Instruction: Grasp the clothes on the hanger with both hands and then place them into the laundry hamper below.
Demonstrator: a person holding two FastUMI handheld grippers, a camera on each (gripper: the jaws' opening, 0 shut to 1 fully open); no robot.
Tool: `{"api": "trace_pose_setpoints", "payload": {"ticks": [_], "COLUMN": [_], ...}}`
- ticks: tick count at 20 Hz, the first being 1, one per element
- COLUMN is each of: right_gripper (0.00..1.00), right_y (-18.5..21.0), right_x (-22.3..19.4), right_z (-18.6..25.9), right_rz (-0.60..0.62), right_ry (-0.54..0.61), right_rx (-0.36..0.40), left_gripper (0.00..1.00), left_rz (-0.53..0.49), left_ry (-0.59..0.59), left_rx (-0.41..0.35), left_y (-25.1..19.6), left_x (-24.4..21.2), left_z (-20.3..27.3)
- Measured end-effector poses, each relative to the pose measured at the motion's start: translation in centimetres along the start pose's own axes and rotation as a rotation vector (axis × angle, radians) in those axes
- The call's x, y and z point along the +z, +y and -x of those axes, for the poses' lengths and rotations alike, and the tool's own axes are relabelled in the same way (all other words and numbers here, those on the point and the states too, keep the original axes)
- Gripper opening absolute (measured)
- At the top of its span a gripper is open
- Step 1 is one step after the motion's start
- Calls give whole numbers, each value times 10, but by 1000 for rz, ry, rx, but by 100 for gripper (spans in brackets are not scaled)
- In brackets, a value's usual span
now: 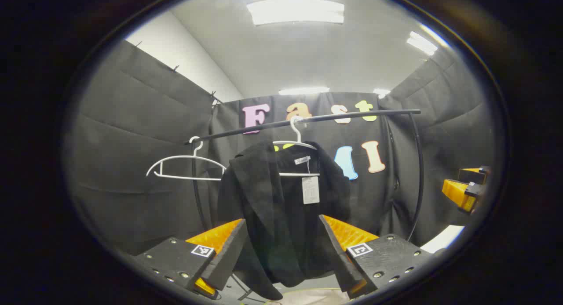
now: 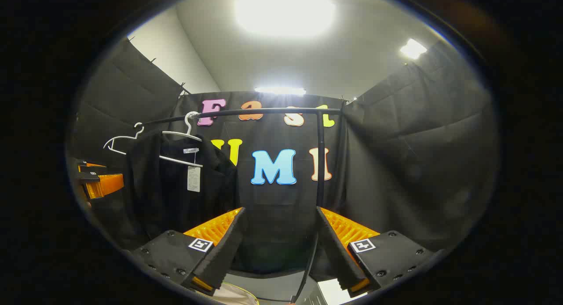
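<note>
A black jacket [image 1: 272,208] with a white tag [image 1: 310,190] hangs on a white hanger [image 1: 297,143] from a black rail [image 1: 316,118]. My left gripper [image 1: 281,221] is open right in front of it, and the jacket's front shows in the gap between the fingers, unpressed. In the right gripper view the jacket [image 2: 171,190] hangs off to the left. My right gripper [image 2: 279,210] is open facing the booth wall, with nothing between its fingers. A pale curved edge, apparently the hamper's rim [image 1: 308,298], peeks in at the very bottom.
An empty white hanger [image 1: 184,166] hangs on the rail left of the jacket. The rail bends down into an upright post [image 2: 320,164] just ahead of the right gripper. The right gripper [image 1: 466,188] shows at the far right of the left gripper view.
</note>
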State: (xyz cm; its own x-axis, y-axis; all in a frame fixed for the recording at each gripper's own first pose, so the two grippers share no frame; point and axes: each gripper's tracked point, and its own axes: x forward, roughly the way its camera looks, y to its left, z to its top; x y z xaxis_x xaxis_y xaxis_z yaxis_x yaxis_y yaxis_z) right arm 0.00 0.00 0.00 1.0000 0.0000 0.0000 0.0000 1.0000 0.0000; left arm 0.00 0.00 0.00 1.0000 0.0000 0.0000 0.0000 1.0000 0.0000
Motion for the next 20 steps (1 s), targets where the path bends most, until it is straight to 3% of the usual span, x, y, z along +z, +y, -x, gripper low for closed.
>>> {"api": "trace_pose_setpoints", "payload": {"ticks": [20], "right_gripper": [97], "right_y": [8], "right_x": [-8], "right_z": [13], "right_rz": [-15], "right_ry": [38], "right_rx": [-59], "left_gripper": [92], "left_rz": [11], "left_ry": [-7], "left_rx": [-32], "left_y": [25], "left_x": [-4], "left_z": [-1]}}
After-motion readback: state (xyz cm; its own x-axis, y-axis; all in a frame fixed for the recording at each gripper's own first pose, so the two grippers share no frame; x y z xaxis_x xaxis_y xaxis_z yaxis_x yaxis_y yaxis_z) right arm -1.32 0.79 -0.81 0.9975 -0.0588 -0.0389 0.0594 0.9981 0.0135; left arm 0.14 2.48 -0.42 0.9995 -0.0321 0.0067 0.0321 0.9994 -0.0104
